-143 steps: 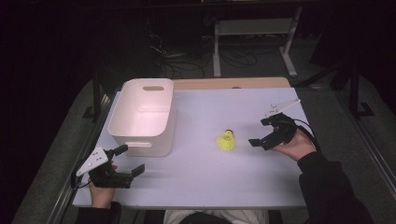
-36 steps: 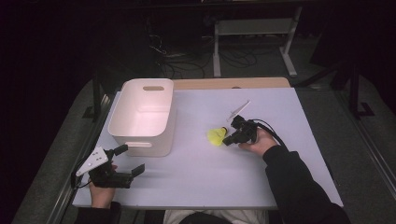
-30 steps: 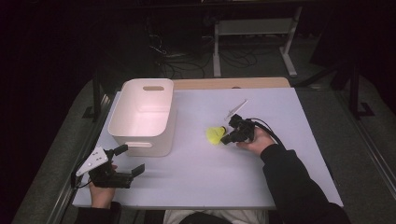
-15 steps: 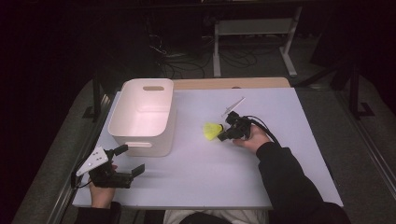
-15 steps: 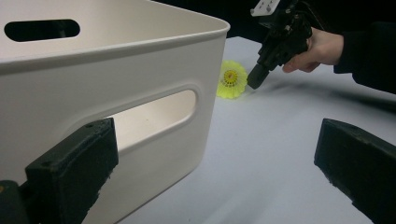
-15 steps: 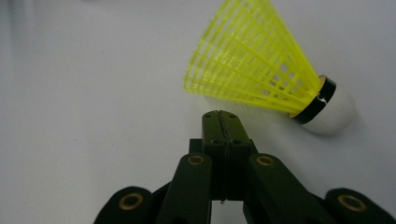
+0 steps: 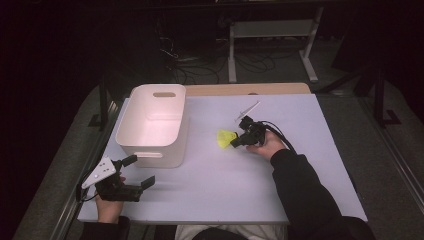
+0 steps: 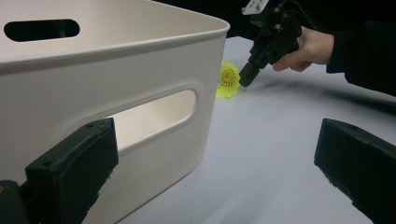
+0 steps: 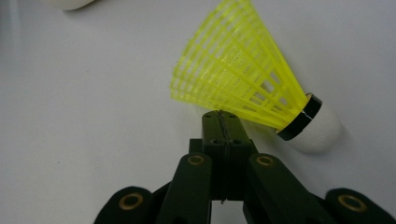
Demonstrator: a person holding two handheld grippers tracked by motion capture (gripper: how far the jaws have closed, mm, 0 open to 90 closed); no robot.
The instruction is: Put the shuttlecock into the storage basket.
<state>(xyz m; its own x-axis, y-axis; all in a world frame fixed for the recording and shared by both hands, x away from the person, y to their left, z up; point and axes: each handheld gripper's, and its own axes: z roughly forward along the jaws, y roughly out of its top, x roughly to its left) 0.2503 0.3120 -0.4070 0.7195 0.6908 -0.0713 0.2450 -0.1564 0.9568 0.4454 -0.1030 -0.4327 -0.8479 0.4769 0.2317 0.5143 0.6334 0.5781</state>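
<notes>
A yellow shuttlecock (image 7: 226, 137) with a white cork lies on its side on the pale table, right of the white bin (image 7: 131, 116). My right gripper (image 7: 234, 144) is shut, its jaws pressed flat together with nothing seen between them. In the right gripper view its tips (image 9: 222, 115) touch the lower edge of the shuttlecock's (image 9: 243, 84) skirt. My left gripper (image 7: 140, 170) rests open near the table's front left corner, just before the bin. The left gripper view shows its jaws wide apart in front of the bin (image 8: 93, 70), with the shuttlecock (image 8: 228, 83) and right gripper (image 8: 243, 82) beyond.
The bin has handle slots in its end walls and looks empty. A thin white stick-like object (image 7: 248, 108) lies on the table behind the right gripper. A cable (image 7: 280, 134) trails over the right hand. Bare table (image 7: 225, 190) stretches in front.
The right gripper has reached in from the right to the shuttlecock, and both have shifted a little left and away from the person. The left gripper has stayed put.
</notes>
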